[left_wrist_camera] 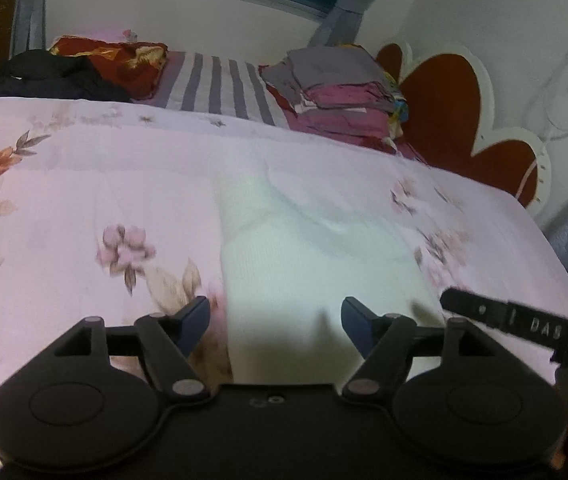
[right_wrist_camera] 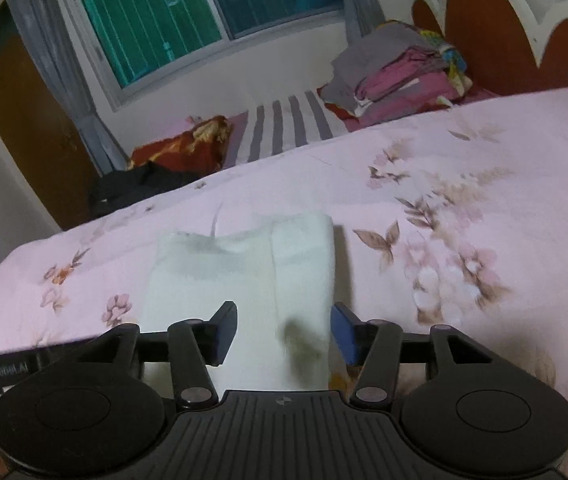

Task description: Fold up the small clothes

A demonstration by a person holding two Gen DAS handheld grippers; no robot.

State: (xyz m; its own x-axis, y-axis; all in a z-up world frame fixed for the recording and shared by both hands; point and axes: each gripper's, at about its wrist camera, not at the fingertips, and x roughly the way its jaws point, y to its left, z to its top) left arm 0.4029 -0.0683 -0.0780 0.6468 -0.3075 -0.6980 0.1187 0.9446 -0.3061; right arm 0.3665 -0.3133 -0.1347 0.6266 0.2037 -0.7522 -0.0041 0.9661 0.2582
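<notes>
Both spread, nothing pinched: left claw, right claw. Folded white cloth at 12 o'clock on bed. Could flop open if bumped.

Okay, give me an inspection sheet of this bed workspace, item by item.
Surface: pink floral bedspread, lying mostly flat.
Job's things: white knit garment, lying folded lengthwise on the bedspread.
Clutter: stack of folded clothes, dark garment and red patterned pillow at the far side.
Grippers: left hand-held gripper open, nothing between its fingers; right hand-held gripper open over the garment, not pressing it.
Cables: nothing seen for certain.
Surroundings: window with grey curtains, red and white headboard, brown door.
</notes>
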